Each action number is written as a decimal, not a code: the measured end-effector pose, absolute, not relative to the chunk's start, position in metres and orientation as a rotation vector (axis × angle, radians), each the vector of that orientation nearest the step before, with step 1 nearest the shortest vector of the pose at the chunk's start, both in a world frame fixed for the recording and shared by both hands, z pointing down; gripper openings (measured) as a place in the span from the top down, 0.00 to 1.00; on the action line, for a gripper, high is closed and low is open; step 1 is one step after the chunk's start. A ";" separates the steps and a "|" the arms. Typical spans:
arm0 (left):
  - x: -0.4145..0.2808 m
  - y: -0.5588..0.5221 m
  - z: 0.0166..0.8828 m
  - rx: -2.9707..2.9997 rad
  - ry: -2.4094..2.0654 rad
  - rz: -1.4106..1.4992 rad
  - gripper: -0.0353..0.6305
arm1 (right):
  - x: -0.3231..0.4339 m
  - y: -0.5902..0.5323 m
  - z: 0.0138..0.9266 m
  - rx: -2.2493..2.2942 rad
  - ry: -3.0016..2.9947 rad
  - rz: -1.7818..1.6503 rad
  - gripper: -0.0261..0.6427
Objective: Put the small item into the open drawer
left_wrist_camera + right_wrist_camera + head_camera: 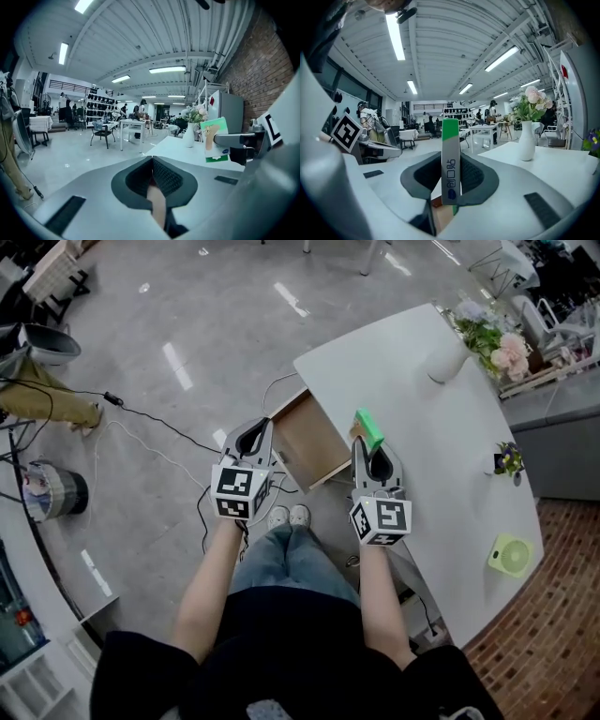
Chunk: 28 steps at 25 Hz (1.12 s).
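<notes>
Right tool pinches a green-and-white box printed "创口贴"; left tool is pressed together.

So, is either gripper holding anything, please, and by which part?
The right gripper clamps the small green-and-white box by its two broad faces, on its lower half; the left gripper is shut, empty.

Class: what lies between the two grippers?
The open drawer lies between the left gripper and the right gripper. The head view shows this.

White rounded table: white vase of pink flowers at far corner; small purple-flowered pot at right edge; pale-green round device toward near corner.
</notes>
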<state>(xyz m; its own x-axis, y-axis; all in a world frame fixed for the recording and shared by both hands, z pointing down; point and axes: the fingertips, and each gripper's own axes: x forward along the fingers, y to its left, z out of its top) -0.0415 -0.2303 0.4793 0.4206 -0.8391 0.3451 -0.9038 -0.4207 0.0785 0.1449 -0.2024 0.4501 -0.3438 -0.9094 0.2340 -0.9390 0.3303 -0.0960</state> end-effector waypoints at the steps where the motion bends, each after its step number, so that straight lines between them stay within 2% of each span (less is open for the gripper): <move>1: -0.041 -0.234 0.486 2.423 -1.515 0.381 0.91 | 0.139 -0.205 0.457 1.699 -2.440 0.331 0.83; 13: -0.035 -0.269 0.619 2.347 -1.395 0.433 0.91 | 0.072 -0.219 0.596 1.509 -2.410 0.471 0.83; 21: -0.028 -0.279 0.714 2.283 -1.337 0.473 0.91 | 0.059 -0.241 0.721 1.466 -2.296 0.600 0.83; 28: -0.025 -0.284 0.753 2.232 -1.307 0.475 0.91 | 0.068 -0.265 0.798 1.485 -2.107 0.718 0.83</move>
<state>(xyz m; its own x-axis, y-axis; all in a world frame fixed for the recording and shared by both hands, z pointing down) -0.0247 -0.2841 0.7532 0.4769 -0.7010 0.5303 -0.8779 -0.4100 0.2476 0.0676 -0.2647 0.7981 -0.3106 -0.7071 0.6353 -0.9479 0.2806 -0.1511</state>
